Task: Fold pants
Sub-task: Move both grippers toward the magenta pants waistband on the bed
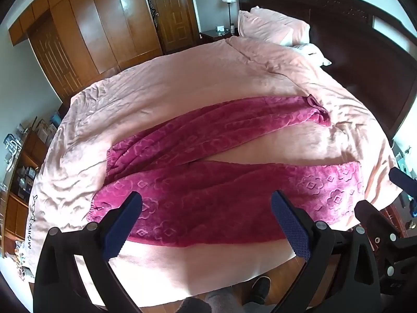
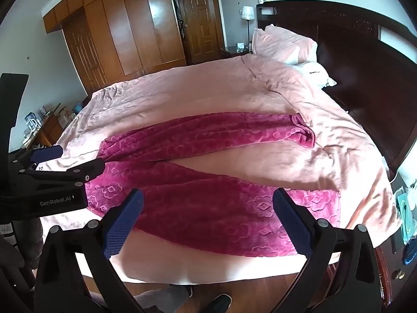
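Note:
Magenta fleece pants [image 1: 208,182] with an embossed flower pattern lie spread on the pink bed cover [image 1: 169,83]. The waistband is at the left and the two legs run apart to the right. The far leg ends in a bunched cuff [image 1: 318,109]. My left gripper [image 1: 207,200] is open and empty, held above the near leg by the waist. My right gripper [image 2: 208,198] is open and empty above the near leg [image 2: 234,208]. The left gripper also shows at the left edge of the right wrist view [image 2: 65,167].
Pink pillows [image 2: 284,44] lean on a dark headboard [image 2: 365,60] at the right. Wooden wardrobes [image 2: 125,26] and a door stand behind the bed. A cluttered shelf [image 1: 23,167] is at the left. Wooden floor and the person's feet [image 2: 219,302] are below the near bed edge.

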`<state>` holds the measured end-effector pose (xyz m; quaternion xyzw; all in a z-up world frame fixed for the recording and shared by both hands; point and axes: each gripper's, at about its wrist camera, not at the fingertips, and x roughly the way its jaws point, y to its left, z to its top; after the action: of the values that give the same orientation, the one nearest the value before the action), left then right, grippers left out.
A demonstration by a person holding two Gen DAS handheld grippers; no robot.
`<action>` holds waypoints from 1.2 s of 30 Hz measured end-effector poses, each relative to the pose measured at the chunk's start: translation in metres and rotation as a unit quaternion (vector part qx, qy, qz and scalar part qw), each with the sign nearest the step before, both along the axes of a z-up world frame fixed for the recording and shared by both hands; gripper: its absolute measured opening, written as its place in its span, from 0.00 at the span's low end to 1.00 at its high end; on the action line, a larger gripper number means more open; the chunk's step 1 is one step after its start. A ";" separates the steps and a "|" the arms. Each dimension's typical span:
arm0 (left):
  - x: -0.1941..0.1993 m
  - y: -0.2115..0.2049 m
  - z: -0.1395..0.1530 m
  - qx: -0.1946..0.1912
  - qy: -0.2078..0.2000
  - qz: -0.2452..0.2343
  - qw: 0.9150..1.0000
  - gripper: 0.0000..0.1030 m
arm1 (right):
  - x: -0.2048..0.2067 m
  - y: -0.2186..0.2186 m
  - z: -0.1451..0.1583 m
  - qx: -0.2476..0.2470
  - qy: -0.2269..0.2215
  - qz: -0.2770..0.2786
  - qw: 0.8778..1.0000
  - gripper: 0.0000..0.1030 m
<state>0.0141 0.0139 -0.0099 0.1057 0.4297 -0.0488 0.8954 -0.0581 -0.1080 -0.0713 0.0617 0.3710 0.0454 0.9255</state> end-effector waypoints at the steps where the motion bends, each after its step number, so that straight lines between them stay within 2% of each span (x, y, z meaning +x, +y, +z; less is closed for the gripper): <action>1: 0.000 0.000 0.000 0.000 0.000 0.000 1.000 0.95 | 0.001 0.000 0.000 0.001 0.000 0.001 1.000 0.97; 12: 0.009 0.005 -0.003 0.004 0.000 0.007 1.000 0.95 | 0.008 0.008 -0.002 0.002 0.001 0.002 1.000 0.97; 23: 0.015 0.016 -0.007 -0.031 0.023 0.007 0.999 0.95 | 0.010 0.007 -0.002 0.003 0.004 0.002 1.000 0.97; 36: 0.019 0.017 -0.012 -0.030 0.033 0.007 0.999 0.95 | 0.021 0.009 -0.008 0.007 0.021 -0.009 1.000 0.97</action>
<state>0.0334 0.0307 -0.0220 0.0743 0.4585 -0.0590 0.8836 -0.0371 -0.0988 -0.0796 0.0724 0.3890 0.0385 0.9176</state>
